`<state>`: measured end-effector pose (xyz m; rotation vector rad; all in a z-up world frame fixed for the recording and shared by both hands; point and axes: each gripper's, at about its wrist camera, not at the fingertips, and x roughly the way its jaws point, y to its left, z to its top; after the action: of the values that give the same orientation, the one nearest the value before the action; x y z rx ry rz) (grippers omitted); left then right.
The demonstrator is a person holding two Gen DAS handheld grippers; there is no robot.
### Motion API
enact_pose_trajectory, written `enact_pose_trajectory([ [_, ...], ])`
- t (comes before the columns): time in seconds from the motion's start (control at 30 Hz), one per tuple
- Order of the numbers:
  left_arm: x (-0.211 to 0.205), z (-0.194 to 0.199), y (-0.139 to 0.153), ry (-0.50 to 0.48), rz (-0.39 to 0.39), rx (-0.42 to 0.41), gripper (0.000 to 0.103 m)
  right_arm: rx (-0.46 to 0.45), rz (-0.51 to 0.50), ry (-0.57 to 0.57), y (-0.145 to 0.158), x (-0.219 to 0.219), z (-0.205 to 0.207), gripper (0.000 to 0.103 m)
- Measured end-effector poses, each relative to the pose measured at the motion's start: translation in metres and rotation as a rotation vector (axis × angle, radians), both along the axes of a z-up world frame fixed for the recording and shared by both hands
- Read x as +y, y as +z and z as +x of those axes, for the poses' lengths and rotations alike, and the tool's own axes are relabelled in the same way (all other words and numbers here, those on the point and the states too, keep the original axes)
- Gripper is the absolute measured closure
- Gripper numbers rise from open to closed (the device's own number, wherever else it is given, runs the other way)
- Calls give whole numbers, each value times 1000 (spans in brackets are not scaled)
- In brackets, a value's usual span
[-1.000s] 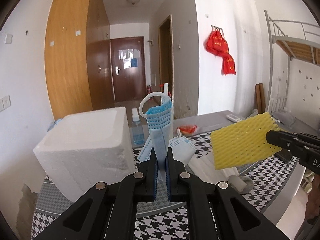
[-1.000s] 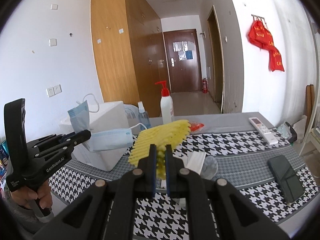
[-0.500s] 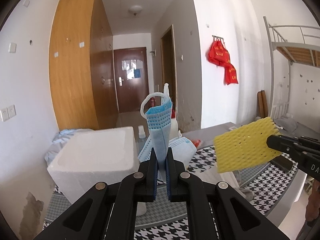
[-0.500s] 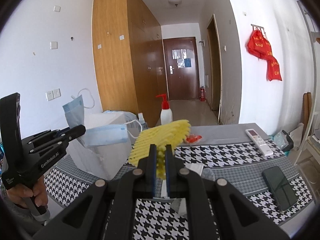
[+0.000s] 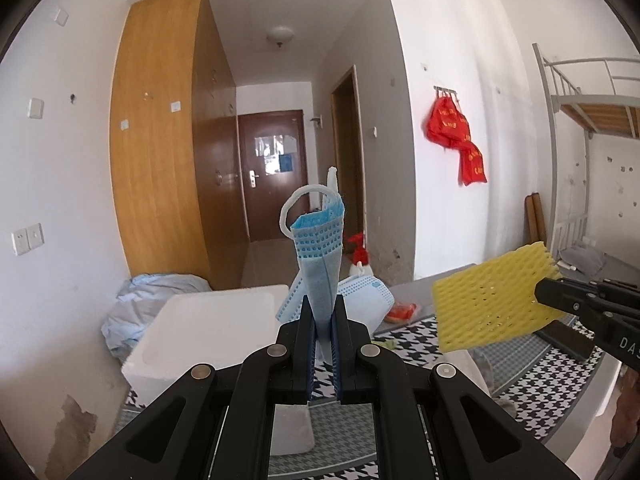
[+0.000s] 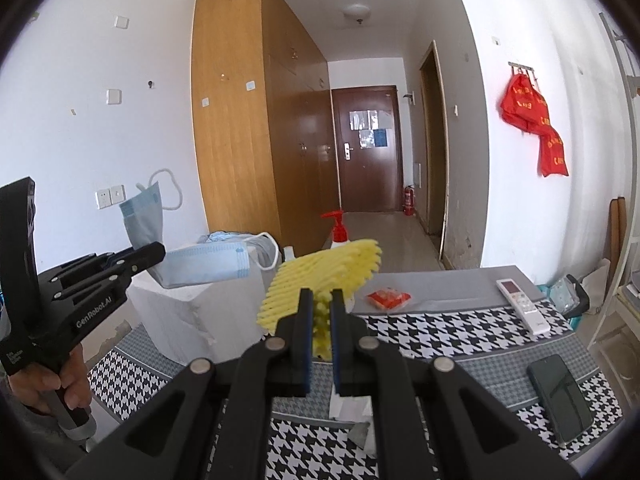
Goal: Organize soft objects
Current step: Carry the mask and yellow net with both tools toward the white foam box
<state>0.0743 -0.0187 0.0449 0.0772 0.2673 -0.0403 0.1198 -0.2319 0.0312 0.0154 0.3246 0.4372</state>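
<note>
Your left gripper is clamped on a pale blue pleated face mask, which stands up between its jaws above the white foam box. Your right gripper is pinching a yellow foam mesh sleeve, held in the air over the table with its black-and-white houndstooth cloth.

White walls, tall wooden wardrobe, dark door down the hallway, metal bunk bed.
</note>
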Motion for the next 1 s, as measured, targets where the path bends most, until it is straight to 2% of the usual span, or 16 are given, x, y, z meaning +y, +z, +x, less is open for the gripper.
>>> enact_pose_trajectory([
  [0.33, 17, -5, 12, 58, 8, -38, 96, -17, -3, 31, 10, 13, 6, 93],
  [1.0, 63, -15, 17, 210, 5, -47, 96, -14, -18, 152, 17, 63, 26, 93],
])
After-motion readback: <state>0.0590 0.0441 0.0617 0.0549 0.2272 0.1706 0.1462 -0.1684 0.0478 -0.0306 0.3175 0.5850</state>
